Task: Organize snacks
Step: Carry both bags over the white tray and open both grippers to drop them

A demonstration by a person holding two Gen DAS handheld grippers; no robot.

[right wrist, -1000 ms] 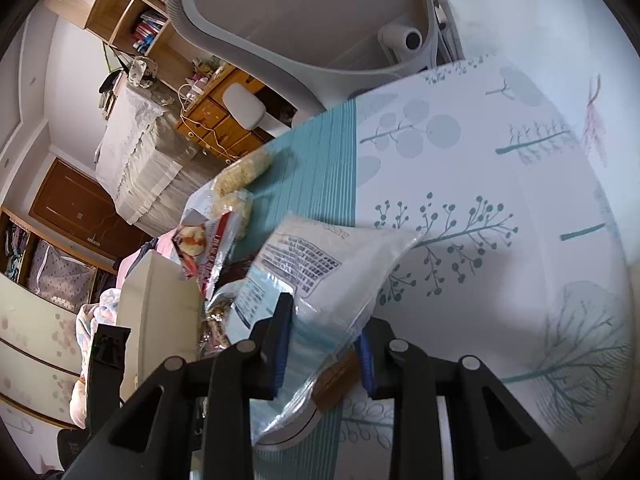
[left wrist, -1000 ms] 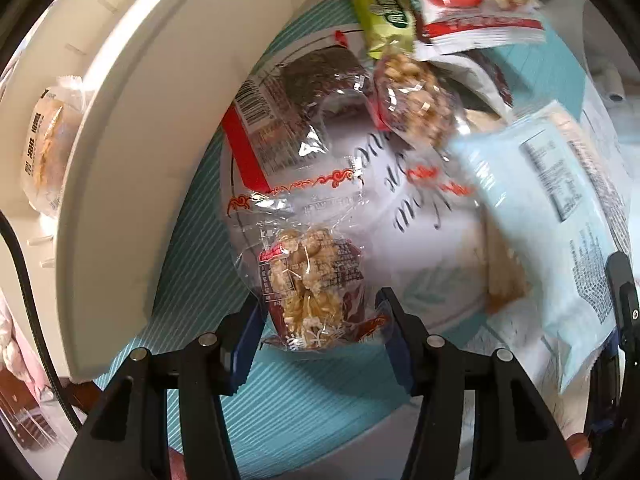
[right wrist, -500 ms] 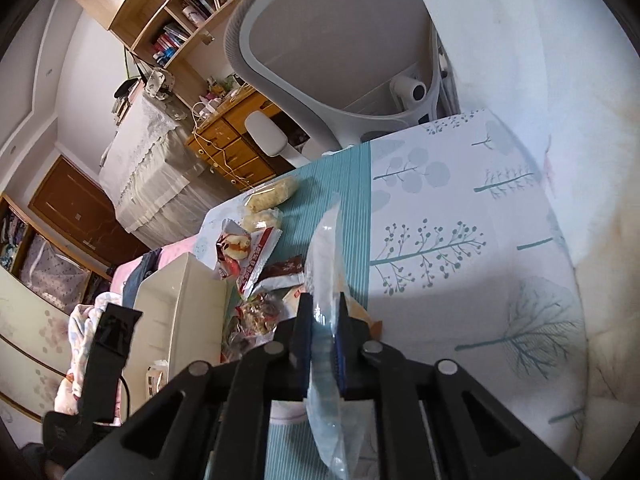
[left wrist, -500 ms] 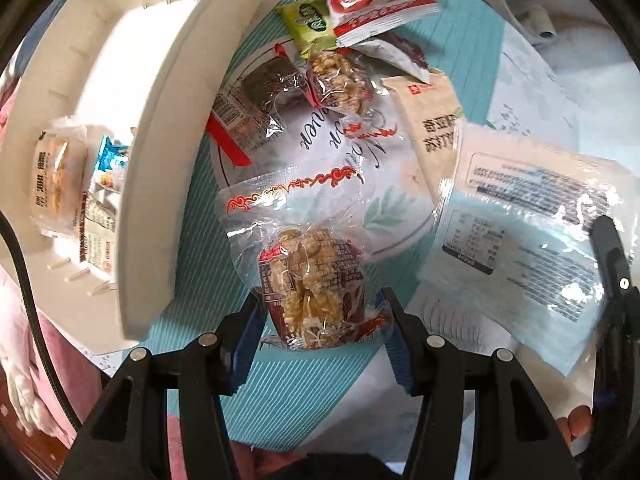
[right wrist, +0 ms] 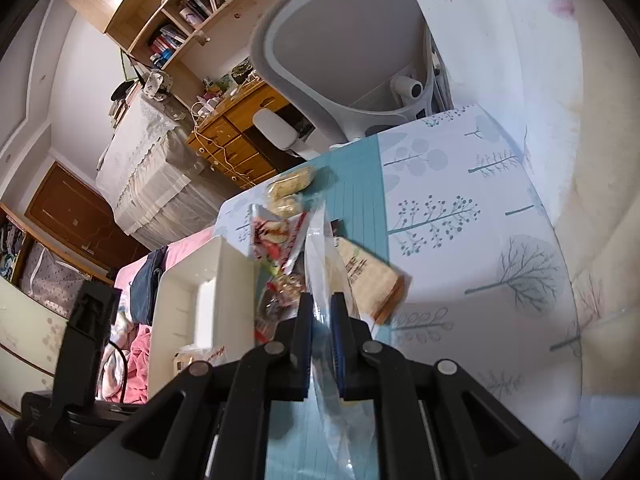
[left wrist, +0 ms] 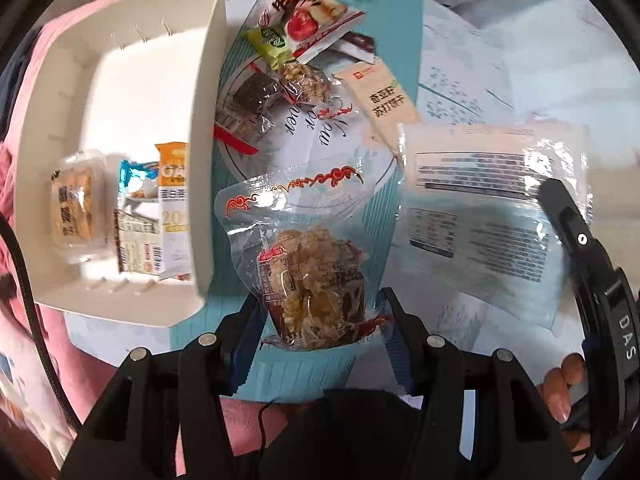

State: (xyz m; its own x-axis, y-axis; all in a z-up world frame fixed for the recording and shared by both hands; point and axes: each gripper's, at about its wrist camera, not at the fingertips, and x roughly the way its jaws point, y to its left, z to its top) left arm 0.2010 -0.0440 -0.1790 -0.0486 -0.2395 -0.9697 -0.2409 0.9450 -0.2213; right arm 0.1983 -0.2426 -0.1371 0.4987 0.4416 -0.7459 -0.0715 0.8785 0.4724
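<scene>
Two packets were up off the table, where a second earlier both lay on it; that put you partway, each ready for the white tray (left wrist: 208,128), which sat to the left of your tongs. Your left gripper (left wrist: 320,320) clamped the crinkly clear nut-brittle packet (left wrist: 316,276), lumpy and stiff; your right gripper (right wrist: 322,316), its jaws just closed, pinched the thin, glossy cracker bag (left wrist: 492,208), which hung limp and flat.

The tablecloth (right wrist: 448,208) is white with teal tree prints and a teal striped band. The box (left wrist: 204,128) is cream-white. The held clear packet (left wrist: 316,264) carries red scrollwork over golden-brown, perhaps nutty, contents.
</scene>
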